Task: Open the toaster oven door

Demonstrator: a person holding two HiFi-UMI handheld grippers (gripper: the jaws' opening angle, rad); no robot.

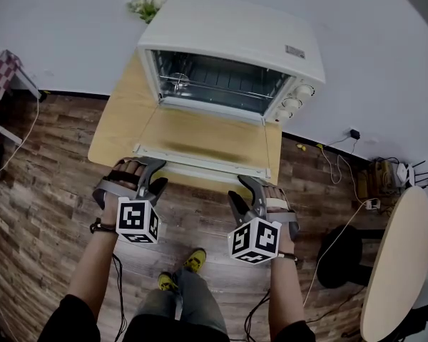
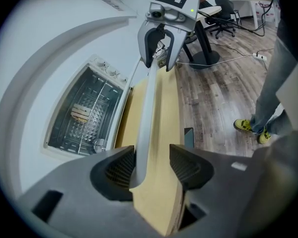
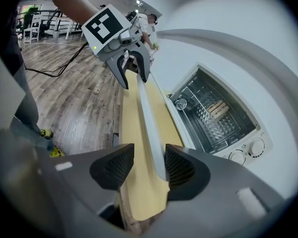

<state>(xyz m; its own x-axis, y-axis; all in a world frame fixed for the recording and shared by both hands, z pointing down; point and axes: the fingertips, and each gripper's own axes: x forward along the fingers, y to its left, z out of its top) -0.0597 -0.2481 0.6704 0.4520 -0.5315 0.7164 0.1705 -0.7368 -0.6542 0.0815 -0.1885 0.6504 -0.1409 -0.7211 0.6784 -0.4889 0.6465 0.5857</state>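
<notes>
Toaster oven (image 1: 228,45) open on the worktop (image 1: 114,130), with both claws set apart about the door handle (image 1: 200,164).

Head view: the white oven is seen at the far side of the worktop. Its cavity is exposed, a wire rack (image 1: 221,77) is fitted inside, and three control knobs (image 1: 292,102) are carried at the right. The glass door (image 1: 207,134) is laid flat toward the person. The left claw (image 1: 155,175) and right claw (image 1: 240,189) are placed at opposite ends of the handle. Left gripper view: the left claw (image 2: 151,165) is spread, with the handle lying against one pad and clear of the other. A pale ribbed object (image 2: 80,113) is seen on the rack. Right gripper view: the right claw (image 3: 144,165) is likewise spread about the handle, which is touched on one side only. The same object is seen in the cavity.
</notes>
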